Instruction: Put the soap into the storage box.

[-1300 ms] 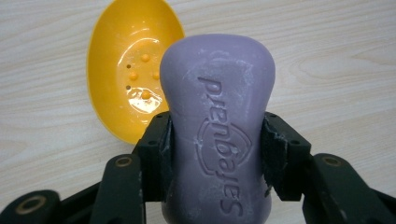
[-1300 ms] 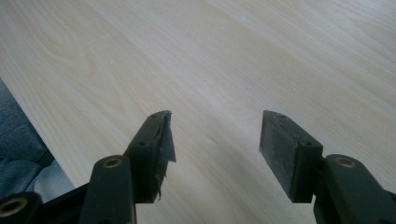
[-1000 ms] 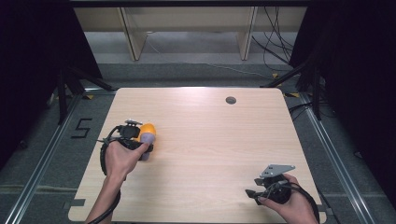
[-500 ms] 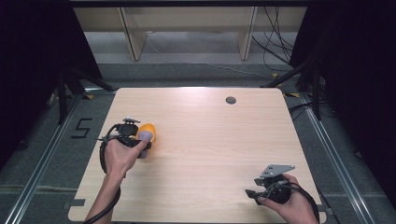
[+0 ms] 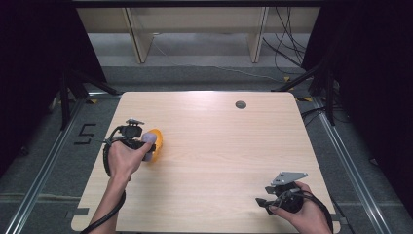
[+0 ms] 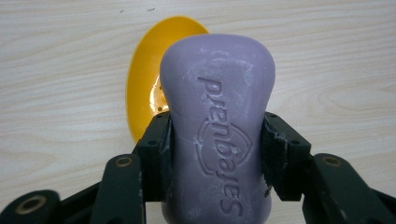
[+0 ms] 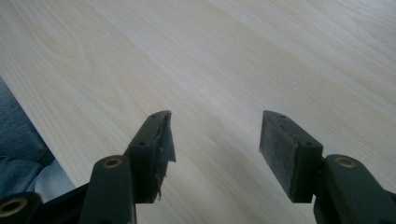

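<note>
While the left gripper (image 5: pixel 141 142) hangs over the left part of the wooden table (image 5: pixel 219 146), its two black jaws clamp a purple bar of soap (image 6: pixel 217 135) by the long sides, the pads pressed flat against it. In the left gripper view the soap stands lengthwise between the jaws, with embossed lettering and a crest-like emblem on its upper face and pale scuffs near the rounded far end. Behind and below the soap lies a yellow soap dish (image 6: pixel 144 88), an oval shallow piece with small holes at its middle; the bar covers its right part, and whether the two touch cannot be told. From the high view the dish (image 5: pixel 155 144) sits on the table just beyond the left hand (image 5: pixel 124 158), with the soap (image 5: pixel 148 140) above its near edge. Farther right, a small dark round hole (image 5: pixel 240 104) marks the tabletop near the far edge. At the near right corner the right gripper (image 5: pixel 265 201) rests in the right hand (image 5: pixel 304 214), low over bare wood. Its jaws stand wide apart with nothing between them, and the right gripper view shows a torn pad on one jaw.
</note>
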A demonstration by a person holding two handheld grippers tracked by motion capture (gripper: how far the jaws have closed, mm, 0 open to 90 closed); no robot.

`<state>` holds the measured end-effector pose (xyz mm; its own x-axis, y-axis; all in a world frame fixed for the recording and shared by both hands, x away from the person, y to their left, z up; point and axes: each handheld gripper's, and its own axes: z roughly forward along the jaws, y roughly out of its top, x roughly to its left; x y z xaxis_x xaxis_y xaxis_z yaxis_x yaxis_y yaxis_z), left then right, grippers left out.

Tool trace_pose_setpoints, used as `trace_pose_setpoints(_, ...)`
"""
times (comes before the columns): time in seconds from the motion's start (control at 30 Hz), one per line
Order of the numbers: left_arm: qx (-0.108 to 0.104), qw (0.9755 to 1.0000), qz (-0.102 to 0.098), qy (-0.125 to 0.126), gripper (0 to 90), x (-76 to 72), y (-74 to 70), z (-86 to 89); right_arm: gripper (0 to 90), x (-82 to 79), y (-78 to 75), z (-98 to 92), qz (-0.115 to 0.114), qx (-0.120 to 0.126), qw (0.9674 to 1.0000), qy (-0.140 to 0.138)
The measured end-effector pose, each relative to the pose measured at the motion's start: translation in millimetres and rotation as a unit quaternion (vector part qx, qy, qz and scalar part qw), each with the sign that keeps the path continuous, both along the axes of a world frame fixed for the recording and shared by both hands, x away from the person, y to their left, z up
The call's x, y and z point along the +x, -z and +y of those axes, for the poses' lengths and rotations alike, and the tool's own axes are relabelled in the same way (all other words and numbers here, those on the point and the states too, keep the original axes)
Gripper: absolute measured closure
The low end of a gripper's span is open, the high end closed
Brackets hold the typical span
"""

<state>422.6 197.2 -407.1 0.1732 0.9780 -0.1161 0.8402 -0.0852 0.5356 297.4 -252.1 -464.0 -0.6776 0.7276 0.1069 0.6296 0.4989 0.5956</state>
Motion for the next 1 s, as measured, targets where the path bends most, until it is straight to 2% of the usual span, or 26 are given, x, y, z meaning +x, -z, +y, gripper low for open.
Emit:
trace_pose_setpoints(0.1, 0.001, 1.0, 0.001, -0.006, 49.1, 1.3, 0.2, -0.6, 43.9, 0.0, 0.0, 0.0, 0.0, 0.0, 1.0, 0.0)
trace_pose_setpoints(0.13, 0.007, 1.0, 0.002, 0.001, 49.1, 2.7, 0.1, 1.1, 43.9, 1.1, 0.1, -0.8, -0.005, -0.003, 1.0, -0.005)
trace_pose_setpoints(0.17, 0.001, 0.9999, 0.001, -0.016, 49.1, 3.9, 1.4, -0.9, 43.9, 1.1, 0.1, -0.8, -0.005, -0.003, 1.0, -0.005)
trace_pose_setpoints(0.37, 0.006, 0.9998, 0.0, -0.018, 49.0, 9.1, 2.6, -0.1, 43.9, 1.2, 0.2, -0.8, -0.005, -0.002, 1.0, -0.005)
trace_pose_setpoints(0.4, 0.012, 0.9999, 0.0, -0.009, 49.0, 11.7, 2.9, 1.4, 43.9, 1.2, 0.2, -0.6, -0.005, -0.002, 1.0, -0.004)
trace_pose_setpoints(0.47, 0.007, 0.9998, 0.0, -0.019, 49.0, 13.7, 4.0, -0.2, 43.9, 1.1, 0.1, -0.6, -0.005, -0.002, 1.0, -0.004)
trace_pose_setpoints(0.5, 0.014, 0.9998, -0.002, -0.011, 49.1, 15.2, 4.6, 0.8, 43.9, 1.1, 0.1, -0.8, -0.005, -0.002, 1.0, -0.006)
trace_pose_setpoints(0.53, 0.009, 0.9998, -0.001, -0.018, 49.1, 16.1, 5.7, -0.5, 43.9, 1.2, 0.1, -0.9, -0.006, -0.002, 1.0, -0.005)
trace_pose_setpoints(0.57, 0.016, 0.9998, -0.002, -0.009, 49.0, 17.8, 6.6, 0.5, 43.9, 1.1, 0.1, -0.9, -0.006, -0.002, 1.0, -0.005)
trace_pose_setpoints(0.6, 0.017, 0.9998, 0.003, -0.012, 49.0, 18.8, 7.5, -0.1, 43.9, -0.1, 0.0, 0.0, 0.0, 0.002, 1.0, 0.001)
trace_pose_setpoints(0.63, 0.019, 0.9998, 0.002, -0.005, 49.0, 20.5, 8.8, 0.8, 43.9, 1.1, -0.2, -1.0, -0.006, -0.001, 1.0, -0.005)
trace_pose_setpoints(0.7, 0.017, 0.9998, 0.004, -0.012, 49.0, 22.6, 10.7, 0.0, 43.9, 0.5, -0.9, -0.7, 0.0, 0.002, 1.0, -0.001)
trace_pose_setpoints(0.73, 0.023, 0.9997, 0.001, -0.002, 49.0, 24.4, 11.3, 1.7, 43.9, 0.6, -0.8, -0.7, 0.0, 0.001, 1.0, 0.0)
trace_pose_setpoints(0.8, 0.022, 0.9997, 0.0, -0.007, 49.0, 26.3, 12.5, 1.2, 43.9, 0.5, 0.1, -0.4, -0.002, 0.001, 1.0, 0.0)
trace_pose_setpoints(0.83, 0.024, 0.9997, 0.0, -0.002, 49.0, 27.7, 12.9, 1.8, 43.9, 0.7, 0.2, -0.4, -0.003, 0.001, 1.0, -0.001)
trace_pose_setpoints(0.87, 0.019, 0.9998, 0.002, -0.011, 49.0, 28.5, 13.6, 0.6, 43.9, 0.7, 0.2, -0.3, -0.003, 0.001, 1.0, -0.001)
trace_pose_setpoints(0.93, 0.026, 0.9997, 0.002, -0.002, 49.0, 31.5, 15.1, 2.0, 43.9, 1.4, 0.2, -1.0, -0.007, -0.002, 1.0, -0.005)
trace_pose_setpoints(0.97, 0.022, 0.9997, 0.004, -0.01, 49.0, 32.3, 16.2, 0.8, 43.9, 0.7, 0.2, -0.4, -0.003, 0.001, 1.0, -0.001)
trace_pose_setpoints(1.0, 0.028, 0.9996, 0.005, 0.002, 49.0, 34.4, 16.8, 2.7, 43.9, 0.6, 0.1, -0.4, -0.003, 0.001, 1.0, 0.0)
